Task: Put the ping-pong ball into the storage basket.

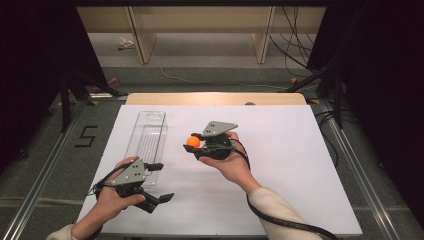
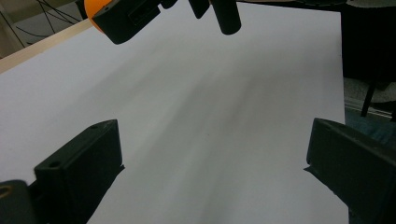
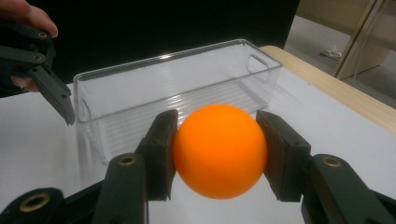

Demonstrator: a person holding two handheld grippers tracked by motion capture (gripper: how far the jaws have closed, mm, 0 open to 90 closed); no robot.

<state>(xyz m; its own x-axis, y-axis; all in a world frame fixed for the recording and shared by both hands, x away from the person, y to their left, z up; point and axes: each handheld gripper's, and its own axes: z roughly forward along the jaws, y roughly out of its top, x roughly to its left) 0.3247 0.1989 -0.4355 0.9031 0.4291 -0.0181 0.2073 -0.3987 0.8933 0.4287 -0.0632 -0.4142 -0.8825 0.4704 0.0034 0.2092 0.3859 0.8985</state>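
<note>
Above the white bench (image 1: 280,165), the right claw (image 3: 219,151) clamps an orange ball (image 3: 219,151) just beside a clear plastic bin (image 3: 187,88); the left claw (image 1: 159,181) gapes wide, empty, at the bin's near end.

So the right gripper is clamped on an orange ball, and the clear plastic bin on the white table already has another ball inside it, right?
Not quite. The clear plastic bin has nothing inside it, as the right gripper view shows through its walls. The rest holds: the right gripper is clamped on the orange ball, and the bin stands on the white table.
</note>
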